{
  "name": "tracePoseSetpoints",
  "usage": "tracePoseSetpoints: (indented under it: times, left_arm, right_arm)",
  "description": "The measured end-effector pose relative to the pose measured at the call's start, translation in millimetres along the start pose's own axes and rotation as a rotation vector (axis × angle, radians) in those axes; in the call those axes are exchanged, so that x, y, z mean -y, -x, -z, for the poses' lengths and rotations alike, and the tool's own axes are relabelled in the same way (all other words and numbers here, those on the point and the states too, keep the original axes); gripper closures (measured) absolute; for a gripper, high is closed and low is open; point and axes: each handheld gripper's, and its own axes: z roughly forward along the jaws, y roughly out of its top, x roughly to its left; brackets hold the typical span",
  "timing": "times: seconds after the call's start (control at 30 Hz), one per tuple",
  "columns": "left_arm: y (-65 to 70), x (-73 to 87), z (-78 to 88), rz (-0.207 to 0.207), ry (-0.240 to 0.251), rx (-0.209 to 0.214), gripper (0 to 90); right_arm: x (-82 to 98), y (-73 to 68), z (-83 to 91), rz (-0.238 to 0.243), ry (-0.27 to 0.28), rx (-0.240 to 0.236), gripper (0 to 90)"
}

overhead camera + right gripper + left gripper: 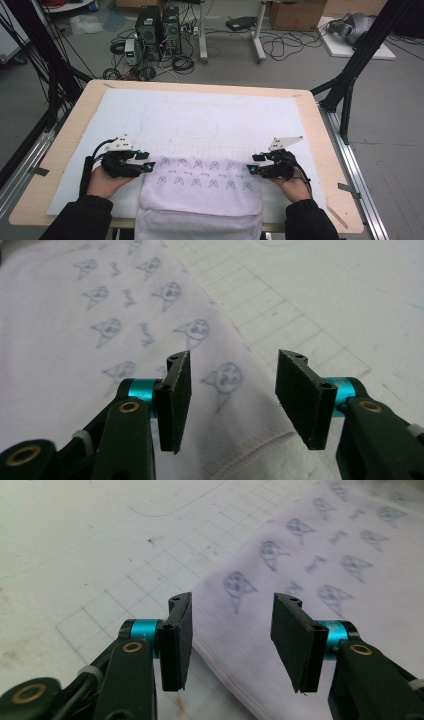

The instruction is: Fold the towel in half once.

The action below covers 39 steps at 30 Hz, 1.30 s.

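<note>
Your left gripper [148, 165] and right gripper [251, 168] flank the towel's [200, 187] top corners, jaws apart, pointing inward, gripping nothing.

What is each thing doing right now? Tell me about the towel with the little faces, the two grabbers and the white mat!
Towel: folded, lying flat on the mat, its near end hanging over the table's front edge.
Left gripper: open, fingers apart over the towel's left edge, gripping nothing.
Right gripper: open, fingers apart over the towel's right edge, gripping nothing.
White mat: spread flat on the table.
</note>
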Motion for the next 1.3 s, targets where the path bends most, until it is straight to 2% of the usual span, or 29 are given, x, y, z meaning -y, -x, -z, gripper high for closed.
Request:
tracePoseSetpoints:
  times: [0.03,0.1,0.17,0.2,0.27,0.3,0.33,0.4,0.43,0.47,0.5,0.53,0.57,0.6,0.73,0.83,0.97,1.07,1.17,1.2,1.3]
  left_arm:
    - [-2.9,-0.6,-6.3,0.008,-0.014,-0.012,51.6]
    - [-8.7,-0.4,-15.7,0.018,-0.044,-0.003,49.8]
    - [-12.3,1.6,-22.6,0.027,-0.080,-0.030,49.5]
    - [-13.8,2.4,-24.4,0.037,-0.088,-0.024,48.5]
    - [-14.1,3.0,-26.7,0.028,-0.098,-0.028,51.0]
    - [-13.7,2.9,-26.3,0.031,-0.094,-0.016,54.9]
    - [-13.1,3.3,-26.6,0.017,-0.098,-0.010,63.2]
    - [-11.7,2.9,-26.3,0.006,-0.099,-0.010,68.2]
    - [-11.9,3.0,-25.9,-0.001,-0.097,0.002,74.2]
    - [-11.5,3.1,-25.5,-0.001,-0.098,0.004,77.5]
    - [-11.1,2.9,-24.9,-0.013,-0.094,0.006,79.7]
    - [-10.7,2.7,-24.2,-0.016,-0.091,0.004,82.4]
    - [-11.0,2.7,-23.9,-0.011,-0.087,0.005,83.7]
    - [-11.2,2.8,-23.8,-0.006,-0.087,0.003,84.2]
    - [-13.4,2.3,-24.6,-0.007,-0.077,-0.015,85.2]
    - [-21.9,-0.4,-25.1,0.013,-0.042,-0.064,86.0]
    - [-35.2,-14.9,-24.0,0.027,-0.038,-0.112,86.2]
    - [-44.8,-34.6,-22.6,0.025,-0.018,-0.152,86.3]
    - [-53.9,-62.1,-19.2,0.013,0.005,-0.205,86.3]
    - [-55.6,-69.6,-17.8,0.007,0.007,-0.211,86.4]
    - [-58.6,-102.1,-6.3,-0.025,0.058,-0.239,86.3]
  right_arm:
    - [0.7,2.6,-2.4,-0.003,-0.007,0.013,47.3]
    - [2.0,6.3,-5.6,-0.008,-0.016,0.012,46.8]
    - [3.1,9.5,-7.7,-0.019,-0.023,0.008,46.0]
    - [4.3,12.1,-9.6,-0.029,-0.031,0.006,44.3]
    - [6.2,16.0,-12.7,-0.043,-0.044,0.008,42.7]
    - [7.7,18.1,-14.7,-0.048,-0.057,0.004,43.7]
    - [8.4,18.5,-15.5,-0.052,-0.063,0.001,45.4]
    - [8.4,18.6,-15.0,-0.041,-0.064,-0.013,56.2]
    - [8.3,17.9,-15.5,-0.039,-0.068,-0.017,57.0]
    - [7.6,16.3,-16.1,-0.030,-0.071,-0.012,61.5]
    - [7.1,15.8,-16.2,-0.030,-0.075,-0.031,70.1]
    - [6.8,14.5,-17.4,-0.038,-0.079,-0.063,71.7]
    - [6.0,13.1,-18.1,-0.029,-0.087,-0.055,78.2]
    - [5.4,12.5,-18.3,-0.022,-0.093,-0.072,80.9]
    - [2.7,14.9,-18.6,-0.003,-0.099,-0.064,84.1]
    - [-3.6,20.6,-16.8,-0.002,-0.076,-0.031,84.8]
    - [-19.4,32.1,-18.9,-0.008,-0.071,-0.005,85.2]
    - [-34.7,41.5,-18.0,-0.010,-0.056,0.035,85.4]
    - [-52.5,52.2,-13.4,-0.013,-0.017,0.069,85.6]
    - [-61.9,57.6,-10.8,-0.010,-0.010,0.090,85.9]
    - [-84.1,69.0,-3.3,-0.013,0.003,0.125,85.9]
